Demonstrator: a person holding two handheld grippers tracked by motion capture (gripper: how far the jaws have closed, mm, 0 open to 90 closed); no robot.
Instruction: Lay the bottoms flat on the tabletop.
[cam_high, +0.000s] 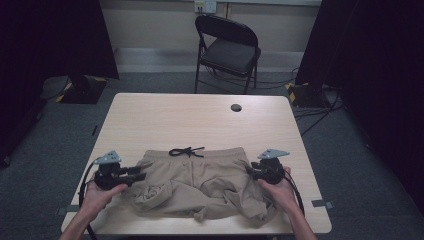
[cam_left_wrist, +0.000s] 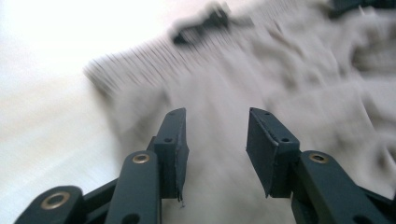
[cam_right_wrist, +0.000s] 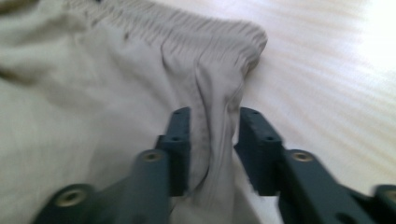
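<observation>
Beige shorts (cam_high: 195, 185) lie crumpled on the near half of the wooden table (cam_high: 200, 120), waistband away from me, with a black drawstring (cam_high: 186, 151) at its middle. My left gripper (cam_high: 140, 174) sits at the shorts' left waist corner. In the left gripper view its jaws (cam_left_wrist: 217, 116) stand apart over the blurred cloth (cam_left_wrist: 303, 93), gripping nothing. My right gripper (cam_high: 249, 170) is at the right waist corner. In the right gripper view a raised fold of the shorts (cam_right_wrist: 212, 84) runs between its parted jaws (cam_right_wrist: 212, 114), just below the ribbed waistband (cam_right_wrist: 187, 28).
A dark cable hole (cam_high: 236, 107) marks the far part of the table. A black folding chair (cam_high: 230, 47) stands beyond the far edge. Cables and black curtains line the floor on both sides.
</observation>
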